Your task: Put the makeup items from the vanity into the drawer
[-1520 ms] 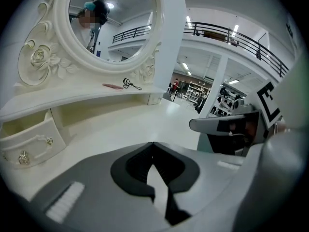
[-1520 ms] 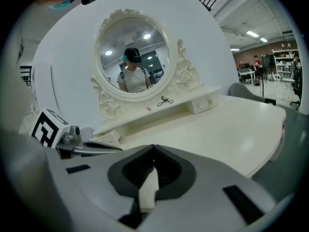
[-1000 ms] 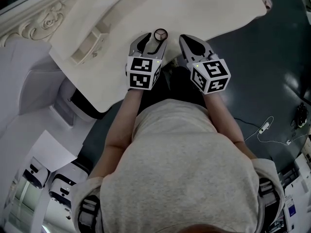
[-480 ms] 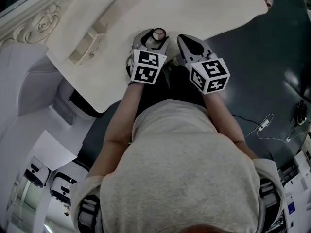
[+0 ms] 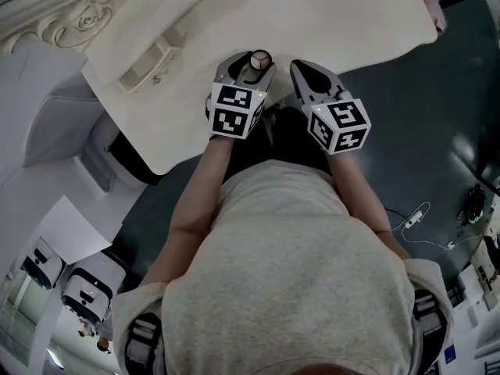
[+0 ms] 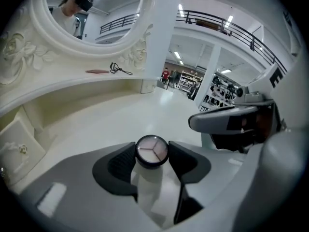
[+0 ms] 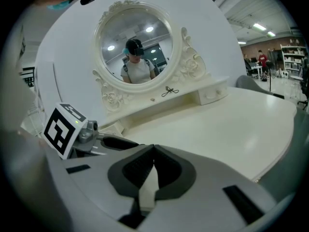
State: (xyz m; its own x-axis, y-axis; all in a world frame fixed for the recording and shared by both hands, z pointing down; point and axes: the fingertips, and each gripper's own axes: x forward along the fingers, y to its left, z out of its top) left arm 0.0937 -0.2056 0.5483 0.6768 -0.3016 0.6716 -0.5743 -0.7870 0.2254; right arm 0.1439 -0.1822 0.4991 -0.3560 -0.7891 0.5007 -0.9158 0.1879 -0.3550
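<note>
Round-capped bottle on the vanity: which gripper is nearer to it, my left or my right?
Left. The left gripper has the bottle standing between its jaws. The right gripper sits off to the bottle's right, jaws together and clear of it.

A cream desk (image 5: 336,22) with a curved edge is seen at 12 o'clock in the head view, and a carved ornamental frame (image 5: 74,26) is set along its back at 10 o'clock. In the right gripper view a round mirror (image 7: 135,47) is enclosed by that frame at 12 o'clock. A dark, glossy floor (image 5: 445,131) is spread from 2 to 5 o'clock in the head view, with a thin white cable (image 5: 414,217) laid on it. In the left gripper view a white column (image 6: 164,33) is placed at 12 o'clock, a railed balcony (image 6: 217,21) at 1 o'clock, and strip lights (image 6: 228,19) are lit on the ceiling. Shelving (image 6: 186,79) is made out far behind.
</note>
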